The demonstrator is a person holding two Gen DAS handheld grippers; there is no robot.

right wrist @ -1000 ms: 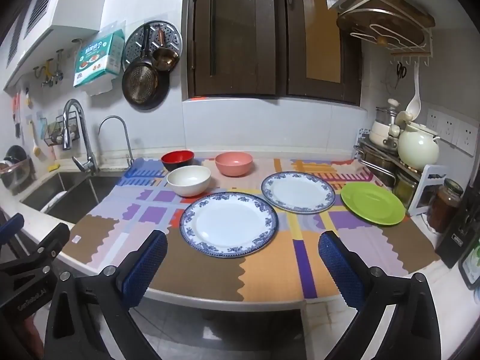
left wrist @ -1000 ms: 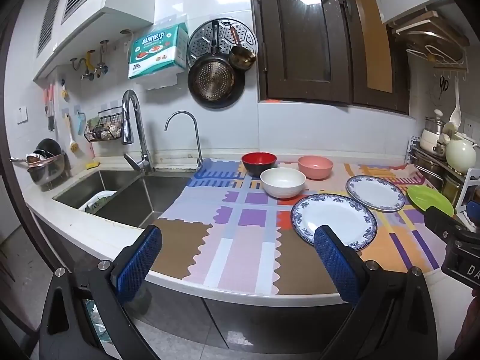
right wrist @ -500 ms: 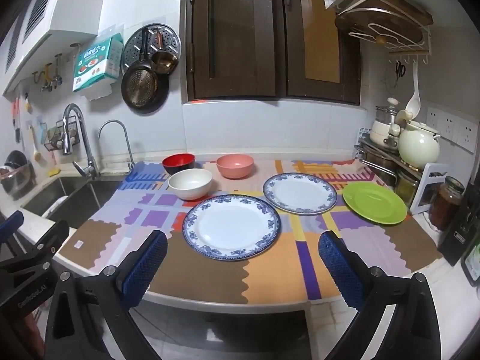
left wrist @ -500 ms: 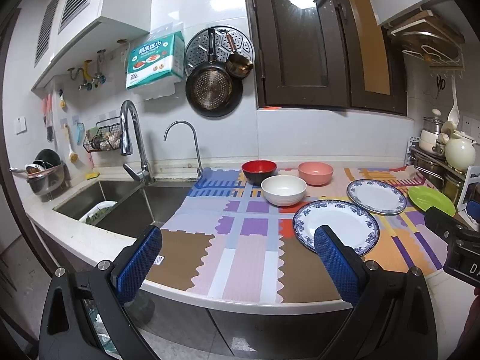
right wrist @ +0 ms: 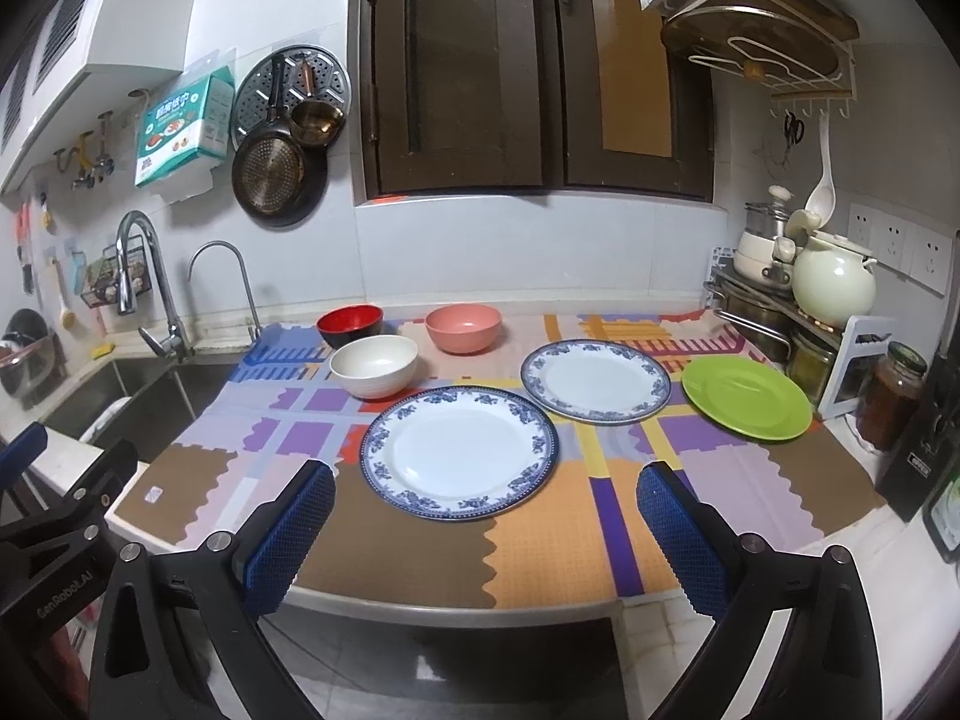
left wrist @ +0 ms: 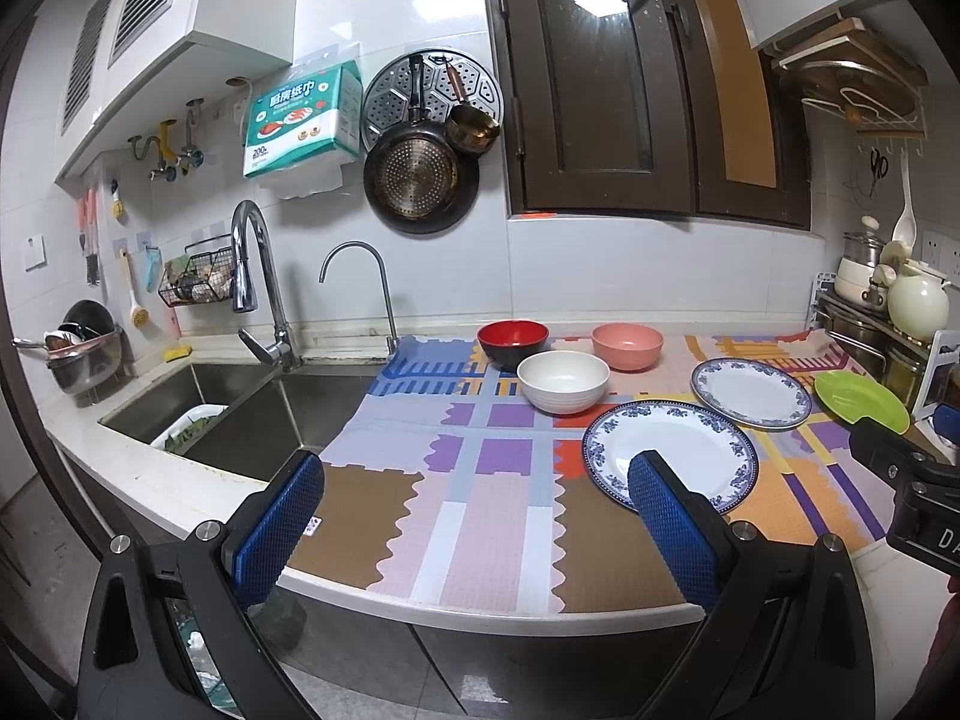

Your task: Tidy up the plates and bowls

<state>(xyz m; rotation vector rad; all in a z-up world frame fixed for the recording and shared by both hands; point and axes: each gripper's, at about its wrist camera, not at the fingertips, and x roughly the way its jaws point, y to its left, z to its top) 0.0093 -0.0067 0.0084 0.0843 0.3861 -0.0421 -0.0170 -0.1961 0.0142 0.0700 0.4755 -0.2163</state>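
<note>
Plates and bowls lie untouched around the white bowl (right wrist: pixel 374 365) on the surface (right wrist: pixel 540 552). Both tools, left tool (left wrist: pixel 474 516) and right tool (right wrist: pixel 486 516), stay spread wide and empty; they have only drifted slightly nearer, so sorting has not begun.

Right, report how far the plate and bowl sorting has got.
Done: nothing; no piece is stacked. The red bowl, white bowl, pink bowl, near blue-rimmed plate, far blue-rimmed plate and green plate all sit apart on the mat. In hand: nothing; left gripper and right gripper are open. Left: all the grouping.
</note>
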